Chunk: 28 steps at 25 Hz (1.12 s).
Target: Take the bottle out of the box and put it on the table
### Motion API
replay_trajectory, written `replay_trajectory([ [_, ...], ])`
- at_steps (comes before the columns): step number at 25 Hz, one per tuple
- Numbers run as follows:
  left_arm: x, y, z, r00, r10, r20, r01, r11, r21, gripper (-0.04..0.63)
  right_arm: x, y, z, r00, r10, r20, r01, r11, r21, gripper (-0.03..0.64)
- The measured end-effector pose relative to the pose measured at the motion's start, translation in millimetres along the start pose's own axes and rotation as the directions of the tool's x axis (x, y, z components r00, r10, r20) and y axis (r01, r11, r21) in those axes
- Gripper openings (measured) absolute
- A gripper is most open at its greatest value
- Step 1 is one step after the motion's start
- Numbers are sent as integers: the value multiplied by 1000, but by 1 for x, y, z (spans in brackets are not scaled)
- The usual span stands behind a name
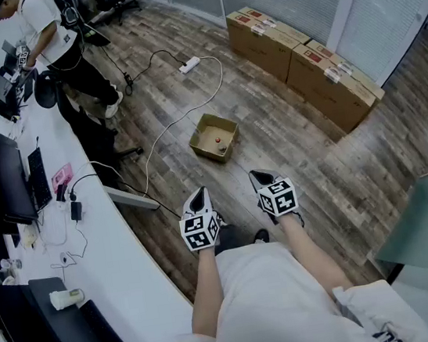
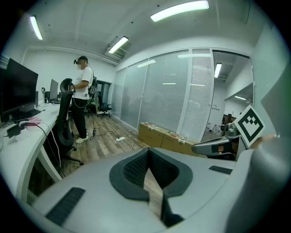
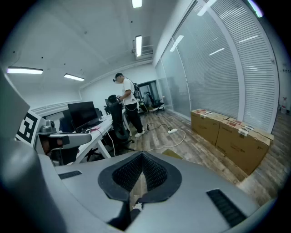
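The open cardboard box [image 1: 205, 151] sits on the wooden floor [image 1: 297, 143], and the bottle [image 1: 219, 143] with its red cap stands upright inside it, close to the corner of the box nearest the person holding the tools. Both tools hang in the air on the near side of the box, well apart from it and pointing toward it and a little downward. The left gripper [image 1: 199, 196] is nearer the box's left corner and the right gripper [image 1: 257, 174] nearer its right corner. The left gripper's jaws are pressed together at the tips with nothing between them; only a sliver of floor shows behind the pads. The right gripper's jaws meet in the same way and carry nothing. In the right gripper view a tan edge of the box peeps just over the closed jaws. Beyond the box lies a white power strip [image 1: 190, 64], whose white cable [image 1: 163, 136] curls past the box's left side. Right of the box and farther off, sealed cartons [image 1: 300, 55] line the glass wall. Left of the box runs a long white desk [image 1: 126, 273], where another person [image 1: 53, 39] stands at the far end.
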<state>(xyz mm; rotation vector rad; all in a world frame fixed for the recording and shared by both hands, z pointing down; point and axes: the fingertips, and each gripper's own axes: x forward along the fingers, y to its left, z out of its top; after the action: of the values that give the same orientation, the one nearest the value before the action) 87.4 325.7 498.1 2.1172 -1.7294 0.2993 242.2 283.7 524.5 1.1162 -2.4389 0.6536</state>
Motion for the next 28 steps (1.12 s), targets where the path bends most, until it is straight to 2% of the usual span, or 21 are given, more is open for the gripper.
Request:
replay_trajectory([
  [7, -1, -1, -1, 1000, 14, 9, -14, 1000, -1, 12, -3, -10, 0, 1000, -8, 16, 7, 1000, 17, 38],
  [15, 12, 13, 15, 999, 43, 25, -43, 999, -6, 12, 6, -25, 16, 999, -16, 49, 14, 998, 55, 38],
  [28, 85, 46, 48, 997, 75, 36, -73, 995, -66, 14, 62, -65, 44, 1000, -13, 25, 11, 999, 47, 38],
])
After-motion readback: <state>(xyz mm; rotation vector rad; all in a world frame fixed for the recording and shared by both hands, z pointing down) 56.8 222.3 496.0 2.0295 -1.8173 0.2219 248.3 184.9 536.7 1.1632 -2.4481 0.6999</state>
